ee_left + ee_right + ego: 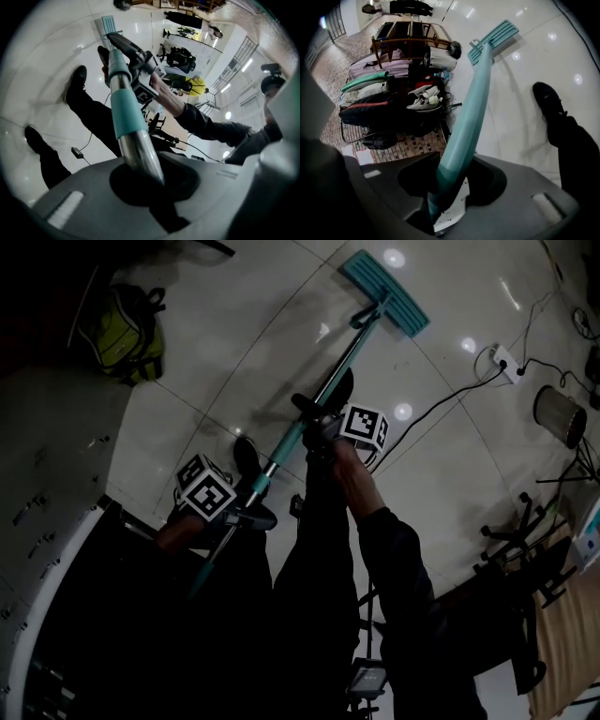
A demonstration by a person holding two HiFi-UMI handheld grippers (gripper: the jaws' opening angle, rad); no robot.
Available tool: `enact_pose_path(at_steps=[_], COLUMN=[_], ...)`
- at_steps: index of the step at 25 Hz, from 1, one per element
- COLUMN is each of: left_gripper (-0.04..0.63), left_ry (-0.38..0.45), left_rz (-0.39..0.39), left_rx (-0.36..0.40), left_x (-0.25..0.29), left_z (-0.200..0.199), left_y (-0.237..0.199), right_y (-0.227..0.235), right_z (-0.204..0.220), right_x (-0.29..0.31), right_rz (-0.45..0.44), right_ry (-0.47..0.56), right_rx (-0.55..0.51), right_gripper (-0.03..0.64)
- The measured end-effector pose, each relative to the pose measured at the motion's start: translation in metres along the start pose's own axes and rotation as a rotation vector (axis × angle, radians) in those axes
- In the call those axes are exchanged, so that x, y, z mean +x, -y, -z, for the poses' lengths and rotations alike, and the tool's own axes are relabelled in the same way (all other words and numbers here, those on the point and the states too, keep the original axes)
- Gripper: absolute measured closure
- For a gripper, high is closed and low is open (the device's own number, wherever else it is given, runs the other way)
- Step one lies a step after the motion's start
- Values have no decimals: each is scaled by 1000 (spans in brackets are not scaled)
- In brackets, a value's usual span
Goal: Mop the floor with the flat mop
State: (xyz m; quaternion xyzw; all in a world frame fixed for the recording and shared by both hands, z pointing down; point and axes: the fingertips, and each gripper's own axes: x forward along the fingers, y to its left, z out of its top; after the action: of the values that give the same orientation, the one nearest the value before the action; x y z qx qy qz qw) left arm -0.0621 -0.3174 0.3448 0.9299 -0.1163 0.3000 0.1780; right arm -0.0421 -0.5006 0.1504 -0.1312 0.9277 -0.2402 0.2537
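Closest in, the left gripper (246, 504) sits low on the flat mop's handle (339, 367), at about 7 o'clock in the head view. Its own view shows the jaws clamped tight on the bare metal part of the pole, right below where the teal sleeve starts. A bit further up the pole, the right gripper (321, 426) is clamped on the teal section. In its view the handle runs straight out from between the closed jaws. So both grippers are gripping the same handle, left low and right high, with a short gap between them.

The person's dark shoes (246, 457) are on the glossy white tiled floor (234, 352), right beside the pole.

From the grippers the handle slants up toward 1 o'clock and ends at the teal mop head (385, 293), which lies flat on the tiles near the top edge of the head view.

Further out there's a yellow-green backpack (122, 329) at 10 o'clock. At roughly 2 o'clock there's a white power strip (504, 358), with a black cable (441, 404) snaking back across the tiles. A round bin (560, 416) stands just past that at 3 o'clock.
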Motion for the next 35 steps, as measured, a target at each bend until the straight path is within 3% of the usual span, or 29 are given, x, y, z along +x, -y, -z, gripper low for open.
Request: enact_pose_path(at_steps=[5,10,16,23,30,35], left_gripper=[563,563,554,557,554,555], left_ry=[-1,-2,-7,-8,-30,7], left_rz=[-14,-14,7,28,37,41], left_rx=[-13,-60,-66,-68,-67,-65], left_x=[-17,-23,-41,-29,-13,-1], left_z=[95,161,172,117,28,-56], left_y=[-41,-75,-94,-74,-31,-1], right_y=[30,63,79,70,44,23], right_z=[101,173,186,130,38,-46], right_x=[35,59,82,62,33,9], right_rz=[14,24,18,31,38,34], right_ry=[-37,-78,-51,-16,-3,9], right_rx=[16,53,83,100,99,95], right_gripper=[448,448,448,451,451,451])
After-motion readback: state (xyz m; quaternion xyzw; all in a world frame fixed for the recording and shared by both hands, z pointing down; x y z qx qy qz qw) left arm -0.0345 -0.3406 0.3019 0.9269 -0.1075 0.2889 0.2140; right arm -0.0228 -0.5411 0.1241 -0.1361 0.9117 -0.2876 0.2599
